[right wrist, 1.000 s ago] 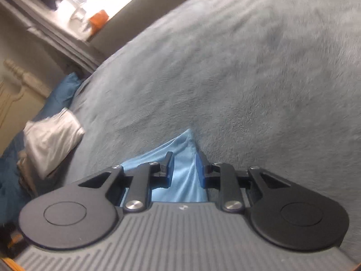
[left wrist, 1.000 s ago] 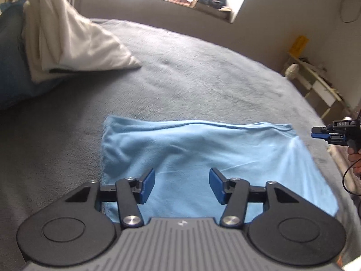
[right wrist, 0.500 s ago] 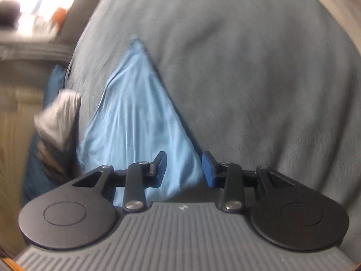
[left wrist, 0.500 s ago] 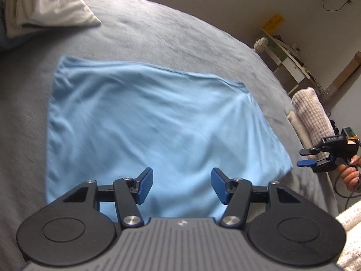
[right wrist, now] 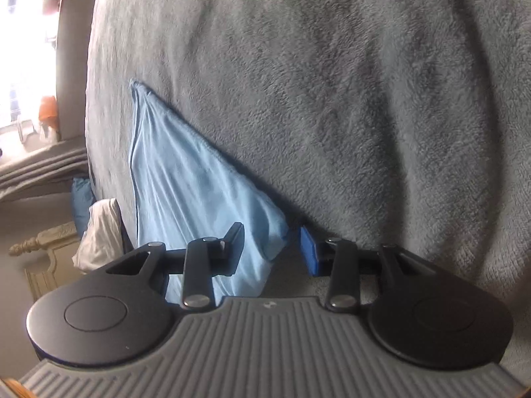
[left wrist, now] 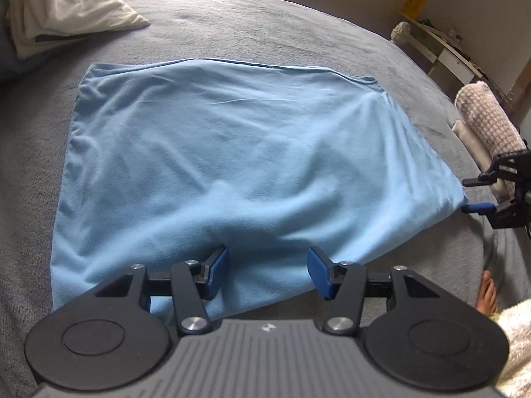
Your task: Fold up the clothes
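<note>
Blue cloth (left wrist: 239, 165) spread flat on bed (left wrist: 232, 26), ready for folding. Left hand-held gripper (left wrist: 267, 272) wide above near edge; right hand-held gripper (right wrist: 272, 245) half-open at near-right corner, nothing pinched yet.

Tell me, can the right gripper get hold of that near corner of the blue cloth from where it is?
Probably yes. The right gripper stands open, with the blue cloth corner already between its fingers and only the grey blanket beneath; nothing blocks it.

Open grey blanket (left wrist: 232, 26) surrounds the blue cloth (left wrist: 232, 152); white pillow (left wrist: 66, 10) crowds the far-left corner.
</note>
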`<state>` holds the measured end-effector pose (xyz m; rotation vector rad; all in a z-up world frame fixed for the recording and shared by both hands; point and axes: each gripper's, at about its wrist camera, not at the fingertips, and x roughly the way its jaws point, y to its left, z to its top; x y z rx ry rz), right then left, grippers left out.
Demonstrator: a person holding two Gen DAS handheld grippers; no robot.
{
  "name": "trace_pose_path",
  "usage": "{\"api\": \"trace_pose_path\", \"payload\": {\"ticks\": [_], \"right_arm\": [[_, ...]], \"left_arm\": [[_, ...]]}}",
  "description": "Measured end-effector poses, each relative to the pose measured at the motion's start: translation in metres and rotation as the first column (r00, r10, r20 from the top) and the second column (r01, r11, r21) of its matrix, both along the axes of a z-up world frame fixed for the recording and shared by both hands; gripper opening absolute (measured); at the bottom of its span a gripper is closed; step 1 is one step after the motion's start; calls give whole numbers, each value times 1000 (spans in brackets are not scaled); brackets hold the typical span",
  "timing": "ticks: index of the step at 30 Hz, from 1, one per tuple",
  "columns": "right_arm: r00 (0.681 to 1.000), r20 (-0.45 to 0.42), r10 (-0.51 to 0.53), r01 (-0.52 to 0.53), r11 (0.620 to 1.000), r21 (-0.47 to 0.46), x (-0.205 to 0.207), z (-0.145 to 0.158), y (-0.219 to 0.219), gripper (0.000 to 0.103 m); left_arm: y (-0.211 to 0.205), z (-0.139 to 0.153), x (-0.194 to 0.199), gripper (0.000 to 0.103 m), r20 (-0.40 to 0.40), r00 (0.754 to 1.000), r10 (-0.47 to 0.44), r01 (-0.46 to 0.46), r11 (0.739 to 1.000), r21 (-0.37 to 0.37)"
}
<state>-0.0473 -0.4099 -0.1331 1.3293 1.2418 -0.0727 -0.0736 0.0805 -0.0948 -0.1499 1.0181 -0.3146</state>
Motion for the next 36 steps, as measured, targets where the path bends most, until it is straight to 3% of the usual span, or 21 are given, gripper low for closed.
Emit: {"api": "trace_pose_path", "payload": {"ticks": [4,7,8,12,17,22,24,27,30,33,36], "right_arm": [[999,37,-29,30,1000,-7,-8,-1,0,36],[997,67,-48,49,999,-5,-15,-4,0,24],[996,80,-50,51,999,-10,-18,-4,-1,16],[990,113,-80,82,997,-10,-29,-5,-8,16],[976,205,77,-56,993,-107,-27,6,-8,18],[942,234,239,-190,958,-215,-11,6,1,18],[926,251,283,-228,947,-226,-5,6,-2,3],[875,324,360,-282,922,-265,-2,20,-3,2],[725,411,552,-374,818,-438,3,51,4,2],[658,317,683,-419,681,-600,16,54,9,2],[600,152,785,-443,484,-754,15,43,11,0]], "left_arm": [[4,-3,-1,54,-12,1000,27,-27,999,-20],[6,-4,-2,53,-17,999,41,-41,999,-29],[7,-4,-2,53,-19,999,44,-44,998,-32],[9,-4,-1,53,-22,998,55,-56,997,-44],[10,-6,-1,53,-27,998,61,-62,997,-52],[9,-7,1,53,-32,998,59,-60,997,-44],[9,-6,1,53,-32,998,57,-58,998,-37],[10,-6,2,52,-34,998,60,-61,997,-36],[11,-7,2,51,-37,997,63,-65,997,-40],[12,-7,3,51,-41,997,62,-64,997,-43],[11,-7,3,51,-39,998,58,-59,998,-34]]}}
